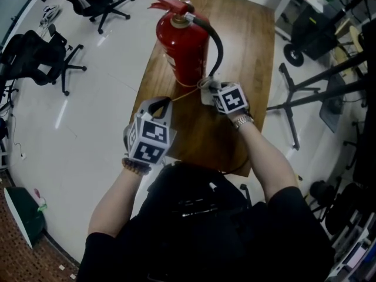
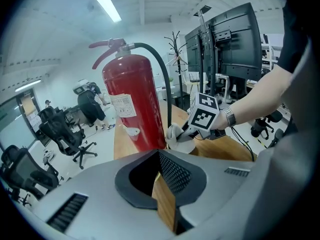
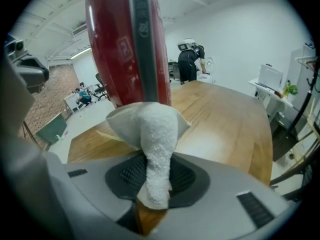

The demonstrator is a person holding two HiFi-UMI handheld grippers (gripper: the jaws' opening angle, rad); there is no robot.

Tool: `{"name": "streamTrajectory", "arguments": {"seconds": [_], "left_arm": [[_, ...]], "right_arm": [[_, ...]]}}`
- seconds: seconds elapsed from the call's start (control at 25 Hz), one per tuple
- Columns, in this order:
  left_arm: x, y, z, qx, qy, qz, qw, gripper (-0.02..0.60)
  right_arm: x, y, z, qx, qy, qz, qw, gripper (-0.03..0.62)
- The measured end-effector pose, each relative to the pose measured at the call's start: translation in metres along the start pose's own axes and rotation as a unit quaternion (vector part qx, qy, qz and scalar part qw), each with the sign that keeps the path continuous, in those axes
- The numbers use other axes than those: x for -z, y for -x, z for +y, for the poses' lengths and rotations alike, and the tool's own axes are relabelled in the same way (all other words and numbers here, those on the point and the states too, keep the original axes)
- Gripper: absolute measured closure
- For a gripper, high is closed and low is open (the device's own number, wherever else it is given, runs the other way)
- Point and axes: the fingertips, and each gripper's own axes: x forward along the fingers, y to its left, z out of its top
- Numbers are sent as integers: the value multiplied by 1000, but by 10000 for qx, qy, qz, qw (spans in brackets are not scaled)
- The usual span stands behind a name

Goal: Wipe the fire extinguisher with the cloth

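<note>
**Item record: extinguisher, cloth, two grippers**

Head view. The fire extinguisher [image 1: 185,49] stood upright near the far left of a wooden table [image 1: 252,51], long axis vertical, red lever pointing away and to my left. Its black hose [image 1: 218,46] curved down the right side to the base. My right gripper [image 1: 207,88] held the cloth [image 1: 204,87] against that base. My left gripper [image 1: 155,106] hovered nearer me, over the table's left edge, apart from the cylinder. Office chairs [image 1: 44,57] stood on the floor to the left and a metal stand [image 1: 305,93] to the right.

Left gripper view. My jaws stood apart with nothing between them, only table wood showing through the gap. The cylinder rose straight ahead. Monitors [image 2: 235,44] and a coat stand [image 2: 176,59] stood behind, and a person [image 2: 90,106] bent over further off.

Right gripper view. My jaws were clamped on the white terry cloth, which bunched upward and touched the hose and red body. The cylinder filled the upper left and blocked the room beyond.
</note>
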Motion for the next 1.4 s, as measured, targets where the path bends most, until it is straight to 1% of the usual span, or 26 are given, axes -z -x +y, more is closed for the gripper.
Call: {"name": "streamTrajectory", "arguments": {"seconds": [0.08,0.28,0.48,0.68,0.8,1.0,1.12,1.28,1.4], "left_arm": [[1,1,3,68,4,-76,9999,581],[-5,10,4,358,-123,-347,9987,581],[-4,22,9,571,-225,-581,9964,581],[-1,28,7,784,-318,-726,9938,581],[1,31,5,894,-303,-778,9925,581],[-7,40,6,1002,-391,-979,9894,581],[-13,44,13,999,-445,-1101,9879,581],[-16,44,19,1024,-420,-1193,9867,581],[-19,46,19,1056,-397,-1265,9855,581]], "right_arm": [[4,8,0,131,-25,57,9999,477],[0,44,7,425,-175,-83,9989,477],[-12,86,17,749,-355,-452,9955,477],[-29,131,22,1092,-463,-891,9889,477],[-45,156,31,1237,-401,-1168,9846,477],[-77,192,43,1392,-243,-1565,9775,477],[-107,218,44,1556,-110,-1880,9697,477],[-144,251,40,1810,52,-2269,9569,477],[-163,268,39,1862,156,-2441,9516,477]]}}
